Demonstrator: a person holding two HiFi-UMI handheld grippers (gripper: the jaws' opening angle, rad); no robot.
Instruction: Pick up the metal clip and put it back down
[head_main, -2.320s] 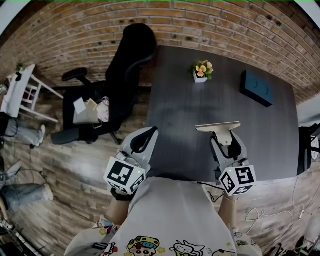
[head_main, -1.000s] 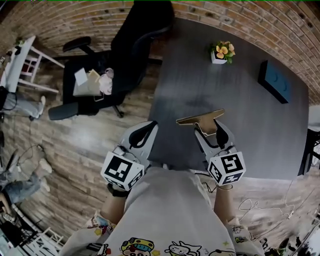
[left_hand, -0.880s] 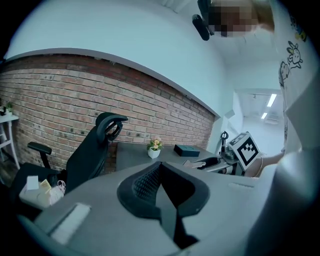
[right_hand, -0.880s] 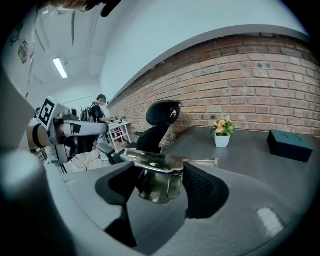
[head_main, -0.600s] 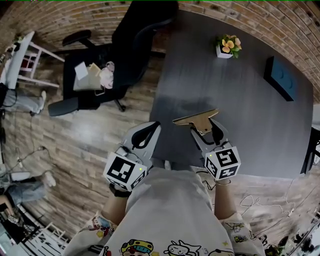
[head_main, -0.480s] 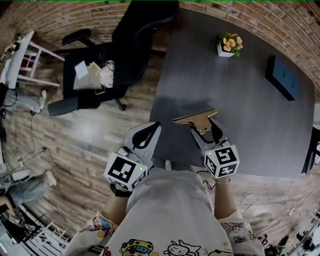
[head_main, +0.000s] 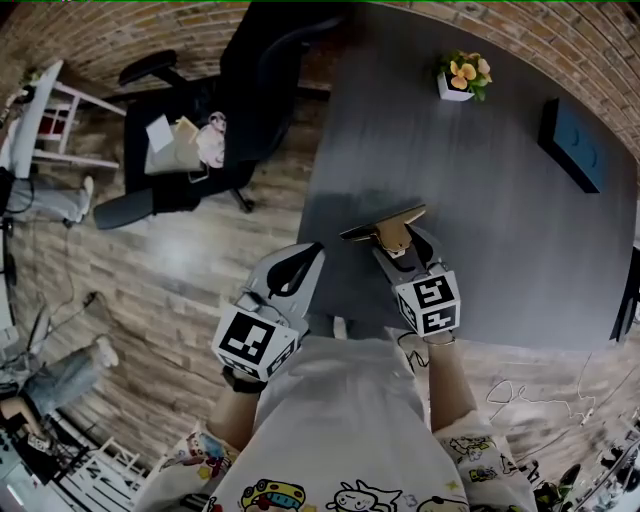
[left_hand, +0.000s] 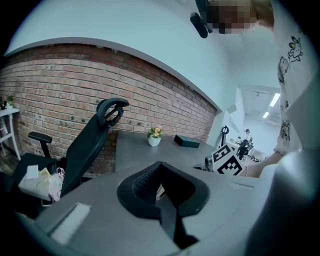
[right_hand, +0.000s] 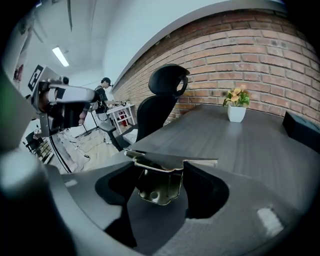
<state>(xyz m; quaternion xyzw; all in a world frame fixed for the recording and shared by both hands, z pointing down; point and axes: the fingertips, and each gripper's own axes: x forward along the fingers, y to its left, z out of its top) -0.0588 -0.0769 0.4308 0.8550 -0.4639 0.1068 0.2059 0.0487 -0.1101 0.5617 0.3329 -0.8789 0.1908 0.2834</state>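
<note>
Right gripper view: seemingly brassy, wide-lipped metal clip

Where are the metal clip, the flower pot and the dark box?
metal clip (head_main: 384, 223): head view, its wide flat bar
flower pot (head_main: 452, 89): head view, the white pot
dark box (head_main: 585, 148): head view, its top face

1. Metal clip: brass-coloured, with a long flat bar on top and a shorter folded tab below that has a hole in it
2. The tab is clamped between the jaws of the right gripper; the bar lies crosswise past the fingertips, roughly level
3. It sits over the near part of the dark table; contact with the table cannot be told
</note>
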